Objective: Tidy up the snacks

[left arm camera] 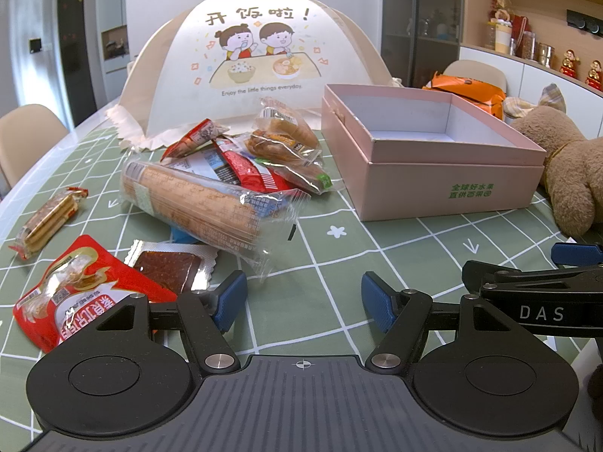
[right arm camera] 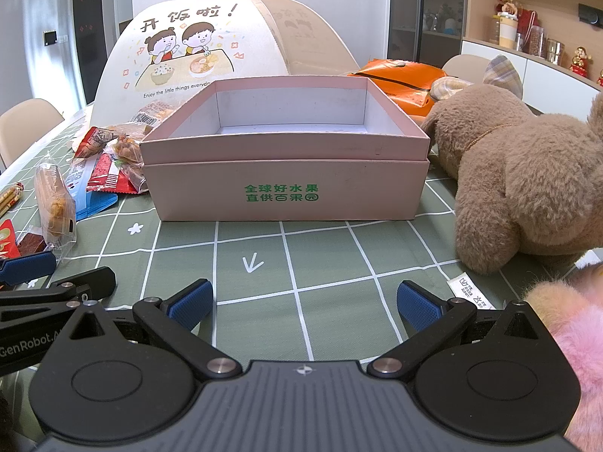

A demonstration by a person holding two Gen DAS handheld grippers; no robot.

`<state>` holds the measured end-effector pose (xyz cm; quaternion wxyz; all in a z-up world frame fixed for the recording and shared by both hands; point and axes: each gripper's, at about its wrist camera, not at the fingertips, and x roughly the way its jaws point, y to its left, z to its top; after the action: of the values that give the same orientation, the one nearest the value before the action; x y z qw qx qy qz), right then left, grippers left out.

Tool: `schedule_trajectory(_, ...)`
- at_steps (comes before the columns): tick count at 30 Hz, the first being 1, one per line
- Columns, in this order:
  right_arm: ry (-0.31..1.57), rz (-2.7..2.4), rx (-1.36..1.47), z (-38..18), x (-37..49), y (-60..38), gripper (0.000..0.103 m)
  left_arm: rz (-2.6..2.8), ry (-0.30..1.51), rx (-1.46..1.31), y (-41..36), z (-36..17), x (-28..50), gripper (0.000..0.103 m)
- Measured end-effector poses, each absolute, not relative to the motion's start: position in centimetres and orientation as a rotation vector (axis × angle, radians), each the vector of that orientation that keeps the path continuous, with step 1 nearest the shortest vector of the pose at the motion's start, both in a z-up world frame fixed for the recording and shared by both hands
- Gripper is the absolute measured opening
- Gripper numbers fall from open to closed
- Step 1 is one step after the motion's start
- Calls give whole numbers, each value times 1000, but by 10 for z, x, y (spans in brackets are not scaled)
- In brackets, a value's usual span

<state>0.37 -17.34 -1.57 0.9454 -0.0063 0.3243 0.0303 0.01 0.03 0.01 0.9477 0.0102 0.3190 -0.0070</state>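
A pile of wrapped snacks [left arm camera: 241, 165] lies on the green checked tablecloth, left of an open, empty pink box [left arm camera: 426, 147]. A long cracker sleeve [left arm camera: 196, 203] lies at the pile's front. A red packet [left arm camera: 79, 290], a dark jerky packet [left arm camera: 169, 263] and a biscuit pack [left arm camera: 49, 218] lie nearer me on the left. My left gripper [left arm camera: 303, 301] is open and empty, just right of the red packet. My right gripper [right arm camera: 305, 301] is open and empty, in front of the pink box [right arm camera: 286, 158]. The snack pile [right arm camera: 109, 158] shows left of the box.
A domed food cover [left arm camera: 260, 64] stands behind the snacks. A brown plush toy [right arm camera: 527, 180] lies right of the box, a pink plush [right arm camera: 573, 331] at the right edge. An orange bag [right arm camera: 399, 75] sits behind. Chairs stand at the table's left side.
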Motion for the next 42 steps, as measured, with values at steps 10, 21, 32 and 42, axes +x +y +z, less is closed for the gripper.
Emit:
schedule_trajectory(10,661,62,-13,-16,4,-173,103,-14,649,21,0,0,0,73)
schedule_trajectory(21,661,62,-13,-16,4,-173,103,-14,649,21,0,0,0,73)
schedule_trajectory(32,661,62,-13,-16,3,-173,103,-14,649,21,0,0,0,73)
schedule_trajectory(42,755,135,-42,-8,9,-175,103,-46,729,-61,8,12,-3,66)
